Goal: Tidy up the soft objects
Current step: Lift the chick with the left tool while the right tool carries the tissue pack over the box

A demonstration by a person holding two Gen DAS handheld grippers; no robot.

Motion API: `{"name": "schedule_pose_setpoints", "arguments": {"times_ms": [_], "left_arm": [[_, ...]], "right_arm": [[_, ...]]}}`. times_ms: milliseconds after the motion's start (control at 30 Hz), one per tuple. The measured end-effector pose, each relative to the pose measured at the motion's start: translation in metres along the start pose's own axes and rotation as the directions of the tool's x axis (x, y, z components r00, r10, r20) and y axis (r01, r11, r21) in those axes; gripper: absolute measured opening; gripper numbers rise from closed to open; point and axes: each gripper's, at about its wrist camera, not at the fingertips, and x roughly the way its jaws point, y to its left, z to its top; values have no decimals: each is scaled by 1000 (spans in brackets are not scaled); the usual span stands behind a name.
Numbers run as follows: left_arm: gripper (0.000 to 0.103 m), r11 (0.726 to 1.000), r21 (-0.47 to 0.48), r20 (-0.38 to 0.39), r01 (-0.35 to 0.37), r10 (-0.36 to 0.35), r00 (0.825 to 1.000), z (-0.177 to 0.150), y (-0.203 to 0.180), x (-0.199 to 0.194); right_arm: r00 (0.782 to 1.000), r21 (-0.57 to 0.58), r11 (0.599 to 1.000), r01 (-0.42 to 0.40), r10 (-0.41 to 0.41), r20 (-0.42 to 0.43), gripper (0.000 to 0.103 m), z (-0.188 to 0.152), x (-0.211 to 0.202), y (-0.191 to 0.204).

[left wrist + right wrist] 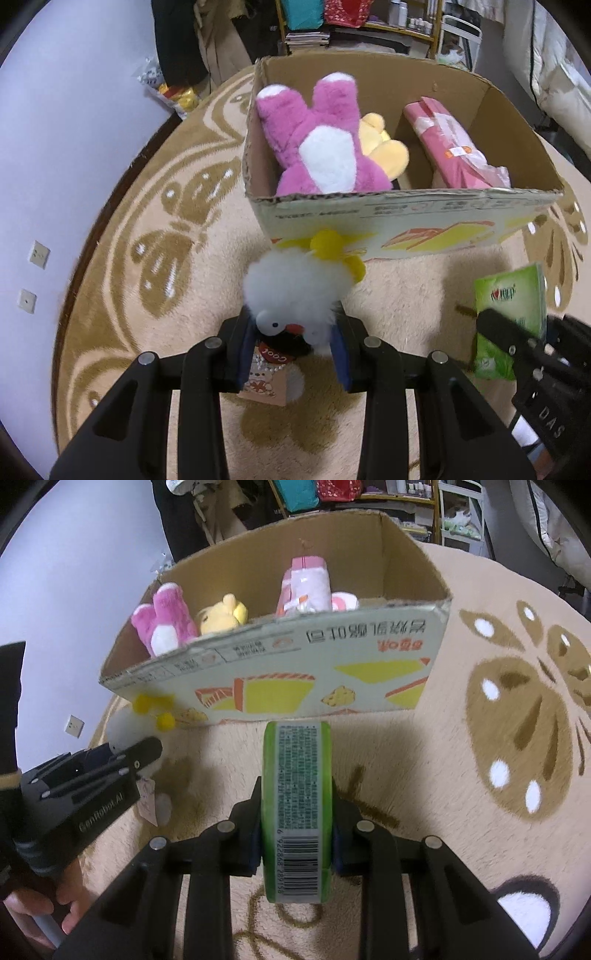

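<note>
While the left gripper (295, 343) clamps a white fluffy plush bird (295, 291), its blue-padded fingers (246, 354) press into the toy's sides, so the jaws stand narrow with the toy squeezed between them. The bird hangs head-down toward the camera, with a dark eye and a red beak, and its yellow feet (328, 242) point toward the box. A pink paper tag (264, 380) dangles below it over the carpet.

The right gripper (297, 834) is closed on a green tissue pack (297, 805), held edge-on, its barcode facing the camera; the pads bear on both flat faces. In the left wrist view the same pack (511, 317) shows at the right, just beside the bird and apart from it. In the right wrist view the left gripper (140, 755) appears at the left edge, with a hand (33, 908) around its handle.

Both held things are above the carpet, just in front of an open cardboard box (406, 218) and outside it. Inside the box lie a pink and white plush toy (317, 136) at the left, a yellow plush toy (384, 146) touching it, and a pink plastic-wrapped pack (450, 144) leaning at the right.

The box stands on a beige carpet (155, 236) with a brown butterfly pattern. Behind it rise cluttered shelves (369, 22).
</note>
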Motion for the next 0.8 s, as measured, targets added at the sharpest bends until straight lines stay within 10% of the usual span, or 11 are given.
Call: {"name": "schedule_pose_setpoints", "arguments": {"times_ms": [800], "left_arm": [[34,999,-36,294,-39,47,954,21,28,-117]], "right_arm": [[944,-30,997,-68,74,321,29,23,-99,10]]}}
